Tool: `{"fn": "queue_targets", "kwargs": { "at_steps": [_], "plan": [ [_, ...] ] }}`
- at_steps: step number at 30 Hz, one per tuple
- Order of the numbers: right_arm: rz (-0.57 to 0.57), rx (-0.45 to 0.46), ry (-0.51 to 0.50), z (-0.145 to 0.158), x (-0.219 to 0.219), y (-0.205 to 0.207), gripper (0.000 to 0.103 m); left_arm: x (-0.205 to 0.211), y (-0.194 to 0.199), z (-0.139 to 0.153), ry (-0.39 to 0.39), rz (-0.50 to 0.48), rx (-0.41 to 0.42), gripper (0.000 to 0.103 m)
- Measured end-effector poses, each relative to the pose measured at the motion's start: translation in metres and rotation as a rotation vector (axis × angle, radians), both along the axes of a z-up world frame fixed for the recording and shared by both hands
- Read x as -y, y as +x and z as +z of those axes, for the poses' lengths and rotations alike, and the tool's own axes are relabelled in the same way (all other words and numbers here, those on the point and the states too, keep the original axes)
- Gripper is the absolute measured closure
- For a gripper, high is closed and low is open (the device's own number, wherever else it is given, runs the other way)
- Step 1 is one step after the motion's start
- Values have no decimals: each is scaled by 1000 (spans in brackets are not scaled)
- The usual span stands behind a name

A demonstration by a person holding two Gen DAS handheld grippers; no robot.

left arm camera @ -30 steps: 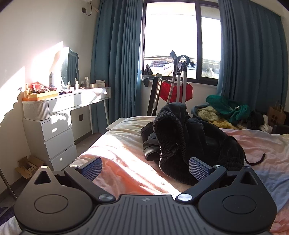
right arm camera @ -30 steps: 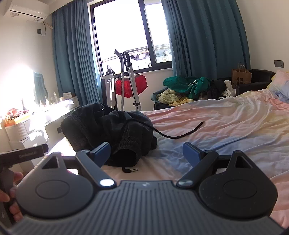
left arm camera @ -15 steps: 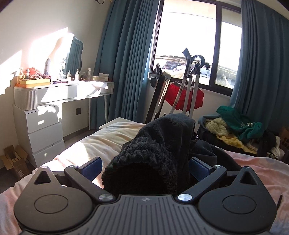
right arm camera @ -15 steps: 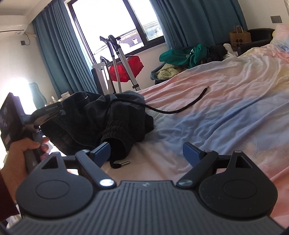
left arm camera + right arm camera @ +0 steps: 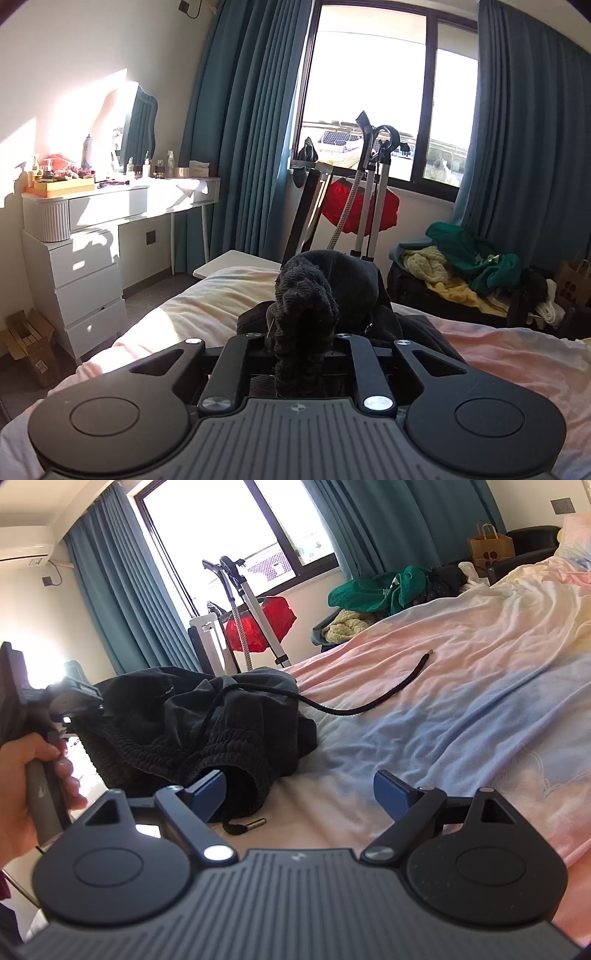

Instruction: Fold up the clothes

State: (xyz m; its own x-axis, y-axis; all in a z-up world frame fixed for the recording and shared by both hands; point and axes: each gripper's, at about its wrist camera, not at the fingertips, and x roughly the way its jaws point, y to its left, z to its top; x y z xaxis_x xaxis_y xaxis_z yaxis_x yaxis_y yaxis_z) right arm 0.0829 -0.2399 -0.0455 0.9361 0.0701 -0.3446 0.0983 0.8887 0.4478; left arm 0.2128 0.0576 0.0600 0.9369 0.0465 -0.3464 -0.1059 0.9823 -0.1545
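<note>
Pinching the ribbed hem of the black garment, the left hand-held gripper is holding it bunched above the bed. The right hand-held gripper is hovering wide apart over the bed, its left finger touching the garment's ribbed cuff, while a hand is gripping the other tool's handle.

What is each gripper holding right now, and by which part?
The left gripper is shut on the black garment, pinching its ribbed elastic band. The right gripper is open and holds nothing.
</note>
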Motion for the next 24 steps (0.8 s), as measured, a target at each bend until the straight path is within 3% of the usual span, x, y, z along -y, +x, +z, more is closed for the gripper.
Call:
{"fn": "queue_targets", "kwargs": {
  "at_steps": [7, 12, 18, 24],
  "plan": [
    [8, 39, 24, 16, 1, -21, 14, -40, -96, 36, -56, -42, 69, 88],
    [47, 40, 66, 19, 0, -29, 14, -100, -149, 32, -140, 10, 72, 88],
    [118, 18, 119, 15, -6, -29, 14, -166, -156, -18, -239, 141, -15, 88],
    [180, -51, 172, -2, -17, -17, 14, -177, -143, -32, -220, 141, -61, 86]
  ]
}}
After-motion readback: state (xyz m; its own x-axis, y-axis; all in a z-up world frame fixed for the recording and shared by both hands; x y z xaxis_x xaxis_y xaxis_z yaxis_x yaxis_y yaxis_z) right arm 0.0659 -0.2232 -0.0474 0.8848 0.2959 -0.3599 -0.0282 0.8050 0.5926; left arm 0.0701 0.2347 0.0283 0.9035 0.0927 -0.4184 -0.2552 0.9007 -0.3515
